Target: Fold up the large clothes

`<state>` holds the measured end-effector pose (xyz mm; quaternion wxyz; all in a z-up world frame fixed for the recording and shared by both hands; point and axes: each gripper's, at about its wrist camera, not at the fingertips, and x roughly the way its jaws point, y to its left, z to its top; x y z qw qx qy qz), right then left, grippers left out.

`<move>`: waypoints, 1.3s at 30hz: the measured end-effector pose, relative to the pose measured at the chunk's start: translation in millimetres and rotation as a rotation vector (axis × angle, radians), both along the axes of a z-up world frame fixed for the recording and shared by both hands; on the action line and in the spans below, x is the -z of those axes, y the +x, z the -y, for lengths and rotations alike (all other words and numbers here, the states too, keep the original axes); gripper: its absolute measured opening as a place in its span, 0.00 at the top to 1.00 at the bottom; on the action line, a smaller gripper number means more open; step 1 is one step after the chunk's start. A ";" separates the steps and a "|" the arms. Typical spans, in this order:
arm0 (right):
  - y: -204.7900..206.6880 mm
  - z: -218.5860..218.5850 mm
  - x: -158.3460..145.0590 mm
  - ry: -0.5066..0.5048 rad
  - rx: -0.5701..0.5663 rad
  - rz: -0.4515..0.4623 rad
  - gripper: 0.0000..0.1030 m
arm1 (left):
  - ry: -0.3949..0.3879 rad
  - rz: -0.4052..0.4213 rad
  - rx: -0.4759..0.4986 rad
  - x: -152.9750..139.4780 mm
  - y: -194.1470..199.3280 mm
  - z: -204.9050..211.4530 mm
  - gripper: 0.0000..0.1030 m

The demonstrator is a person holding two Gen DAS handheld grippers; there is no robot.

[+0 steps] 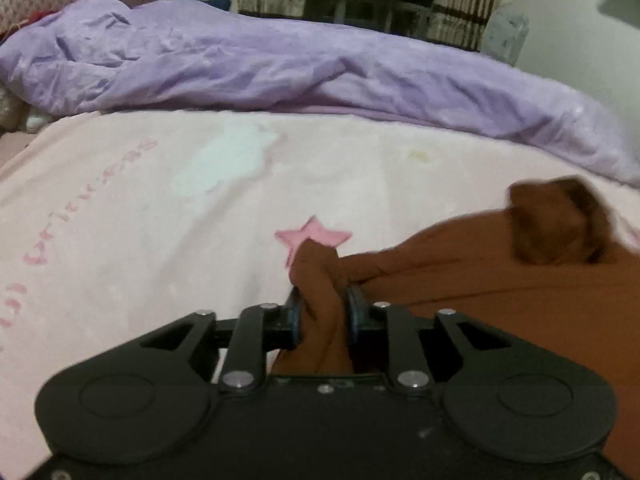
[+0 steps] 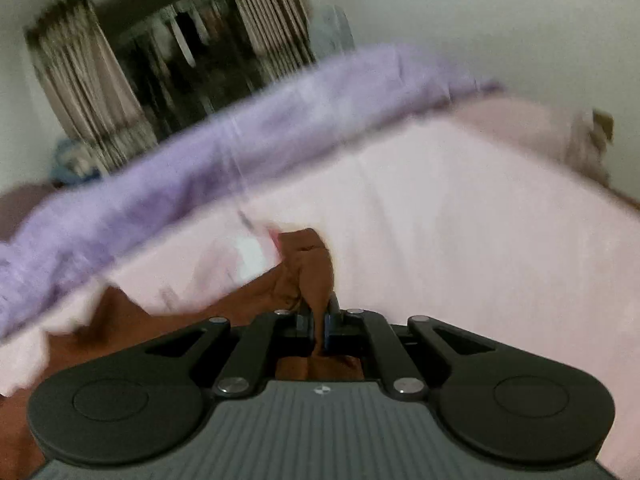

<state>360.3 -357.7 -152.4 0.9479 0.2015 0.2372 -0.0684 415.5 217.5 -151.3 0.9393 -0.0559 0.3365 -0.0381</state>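
Observation:
A rust-brown garment (image 1: 500, 280) lies on a pale pink blanket (image 1: 140, 240) spread over the bed. In the left wrist view my left gripper (image 1: 323, 300) is shut on a bunched fold of the brown cloth, which sticks up past the blue pads toward a pink star print (image 1: 316, 236). Farther right, another raised lump of the garment (image 1: 556, 220) shows. In the right wrist view my right gripper (image 2: 319, 312) is shut tight on a thin ridge of the same brown garment (image 2: 308, 268), whose body trails off to the lower left.
A crumpled lilac duvet (image 1: 260, 68) lies across the far side of the bed, seen blurred as the lilac duvet (image 2: 200, 160) in the right view. Striped curtains (image 1: 460, 0) and a dark window stand behind. A white wall (image 2: 500, 20) is on the right.

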 end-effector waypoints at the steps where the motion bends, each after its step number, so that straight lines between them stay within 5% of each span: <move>1: 1.9 -4.7 2.6 -0.025 0.003 -0.022 0.95 | -0.015 0.004 -0.016 -1.7 -1.1 -3.8 0.69; 3: 0.5 -10.7 -4.0 -0.069 0.013 -0.031 0.92 | -0.021 0.022 -0.047 -8.5 -0.9 -10.6 0.50; 5: -1.9 -10.7 -14.6 -0.092 0.043 -0.067 0.59 | 0.025 0.017 -0.097 -16.8 2.6 -11.8 0.26; 7: -14.1 -9.0 -36.5 -0.101 0.110 -0.036 0.46 | 0.028 0.050 -0.122 -36.9 -6.2 -17.1 0.25; 11: -58.2 -27.9 -78.5 -0.144 0.219 0.205 0.44 | 0.002 0.192 -0.077 -87.4 -42.2 -12.6 0.21; 14: -73.9 -71.4 -91.5 -0.184 0.132 0.344 0.36 | 0.033 0.278 -0.023 -109.2 -55.9 16.0 0.00; 16: -69.4 -107.0 -87.7 -0.195 0.036 0.350 0.30 | 0.039 0.326 0.041 -108.8 -58.7 39.8 0.00; 19: -40.8 -147.9 -63.4 -0.257 -0.140 0.242 0.46 | 0.118 0.292 0.119 -80.9 -42.0 70.0 0.00; 22: -7.2 -156.4 -20.5 -0.461 -0.077 0.125 0.50 | 0.255 0.212 0.107 -33.8 -13.6 80.7 0.00; 24: 16.9 -128.6 2.3 -0.309 -0.152 -0.006 0.48 | 0.201 0.100 0.106 -4.9 9.5 71.2 0.00; 27: 19.4 -108.5 -1.0 -0.186 -0.173 0.001 0.48 | 0.129 0.069 0.083 -3.8 21.5 61.2 0.00; 34: 26.7 -113.9 -6.7 -0.248 -0.152 -0.003 0.48 | 0.178 0.069 0.076 -2.0 26.7 68.2 0.00; 37: 25.0 -137.3 -22.6 -0.305 -0.095 -0.006 0.49 | 0.233 0.046 0.051 -25.4 8.5 76.4 0.00; 39: 7.8 -148.9 -37.9 -0.285 -0.114 0.046 0.49 | 0.205 0.074 0.072 -47.3 -17.1 84.0 0.00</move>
